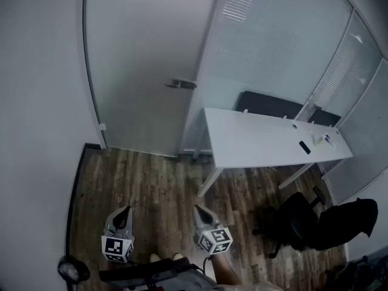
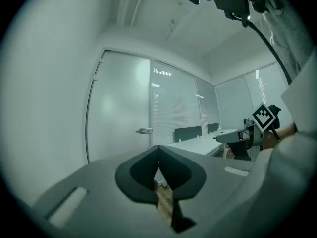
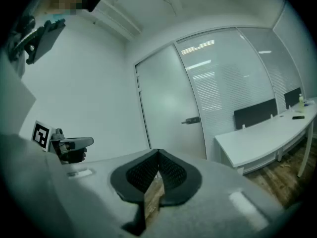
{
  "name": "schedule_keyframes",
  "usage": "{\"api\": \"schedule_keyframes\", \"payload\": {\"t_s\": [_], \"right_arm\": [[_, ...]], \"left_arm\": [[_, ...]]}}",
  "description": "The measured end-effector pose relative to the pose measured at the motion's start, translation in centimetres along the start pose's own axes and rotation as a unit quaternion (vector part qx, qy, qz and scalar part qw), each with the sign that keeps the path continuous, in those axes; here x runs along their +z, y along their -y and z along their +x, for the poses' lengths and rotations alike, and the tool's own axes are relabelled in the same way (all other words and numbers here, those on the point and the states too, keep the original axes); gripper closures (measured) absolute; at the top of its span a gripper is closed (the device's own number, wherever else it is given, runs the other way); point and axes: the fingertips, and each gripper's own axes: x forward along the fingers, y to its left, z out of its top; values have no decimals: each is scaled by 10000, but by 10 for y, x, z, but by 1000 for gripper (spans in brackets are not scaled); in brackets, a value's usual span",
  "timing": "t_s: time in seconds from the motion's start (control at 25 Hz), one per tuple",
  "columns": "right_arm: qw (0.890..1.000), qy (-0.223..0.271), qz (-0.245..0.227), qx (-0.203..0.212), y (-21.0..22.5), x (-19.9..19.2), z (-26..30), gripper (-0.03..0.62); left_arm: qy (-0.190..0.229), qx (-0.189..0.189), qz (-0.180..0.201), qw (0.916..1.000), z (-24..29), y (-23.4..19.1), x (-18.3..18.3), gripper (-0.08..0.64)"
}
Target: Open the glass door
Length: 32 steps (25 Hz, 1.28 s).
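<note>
The frosted glass door (image 1: 142, 65) stands shut in the wall ahead, with a metal lever handle (image 1: 181, 84) on its right edge. The same door (image 2: 119, 108) and handle (image 2: 144, 131) show in the left gripper view, and the door (image 3: 168, 108) with its handle (image 3: 190, 120) in the right gripper view. My left gripper (image 1: 126, 210) and right gripper (image 1: 197, 210) are held low over the wooden floor, well short of the door. Both are shut with nothing between the jaws, tips meeting (image 2: 158, 168) (image 3: 158, 171).
A long white desk (image 1: 267, 141) stands to the right of the door along a blinded glass partition (image 1: 273, 47). A black office chair (image 1: 303, 223) with a dark jacket sits at the lower right. Wooden floor (image 1: 151, 180) lies between me and the door.
</note>
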Motion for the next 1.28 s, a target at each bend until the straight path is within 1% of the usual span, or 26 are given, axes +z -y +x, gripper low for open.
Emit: {"api": "schedule_keyframes", "payload": {"t_s": [0.12,0.36,0.44,0.56,0.6,0.8,1.0,1.28], "right_arm": [[10000,-9,-4,-7,-1,0,4,591],[9999,84,81,17,-6,2,9,591],[10000,77,6,6,-10,1,11,591],[9999,94,-12,-38,-17,-2,13,591],[9999,95,9,-62,-18,-4,14,591],[9999,37,55,-120,-20,-11,24,591],[9999,67,79,-108,-16,-8,44,591],[9998,84,152,-64,4,-5,89,591]], "left_arm": [[-8,-18,-10,10000,2,-3,-3,556],[94,-24,-38,9999,1,-13,4,556],[112,-24,27,9999,-1,-17,4,557],[76,15,322,9995,-5,-28,-1,555],[70,16,360,9993,-6,-32,-2,557],[66,21,269,9996,-4,-44,-4,556],[43,24,263,9996,11,-58,-5,555],[13,109,363,9993,47,-80,-1,555]]}}
